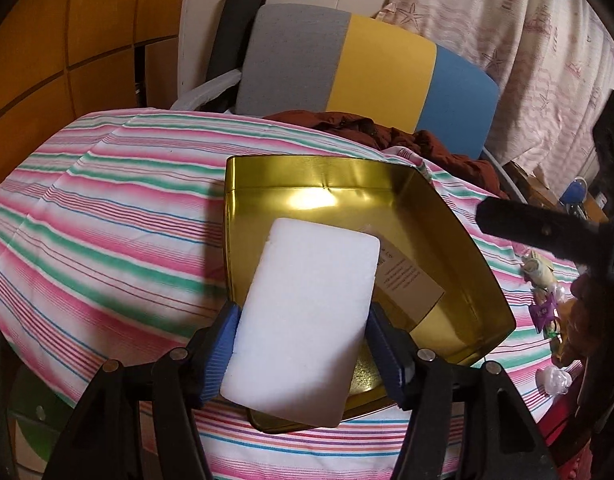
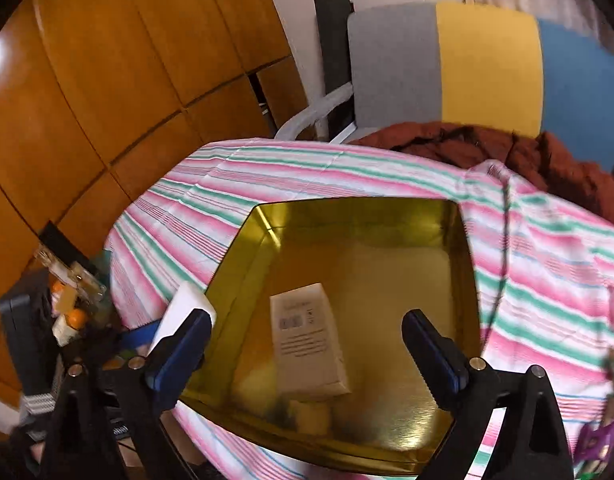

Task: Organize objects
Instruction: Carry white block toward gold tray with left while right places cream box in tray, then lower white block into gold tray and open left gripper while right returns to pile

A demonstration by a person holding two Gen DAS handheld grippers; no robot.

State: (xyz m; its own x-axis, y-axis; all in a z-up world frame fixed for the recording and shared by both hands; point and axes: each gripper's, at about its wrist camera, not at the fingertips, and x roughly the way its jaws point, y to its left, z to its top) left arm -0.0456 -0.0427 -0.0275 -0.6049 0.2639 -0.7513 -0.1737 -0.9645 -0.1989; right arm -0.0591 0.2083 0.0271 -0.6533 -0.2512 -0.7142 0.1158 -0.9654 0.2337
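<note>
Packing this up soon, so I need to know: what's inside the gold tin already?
A beige printed box lies flat on the floor of the tin. The white block held in the left gripper covers part of the floor, so anything under it can't be seen.

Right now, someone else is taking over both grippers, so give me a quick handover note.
Left hand-held gripper: shut on the white foam block, held over the near-left edge of the gold tin.
Right hand-held gripper: open, holding nothing, above the tin.
Done: a beige box already lies flat inside the tin on the striped tablecloth.
Left: lower the foam block into the tin and release; small wrapped items to the tin's right probably still need sorting.
</note>
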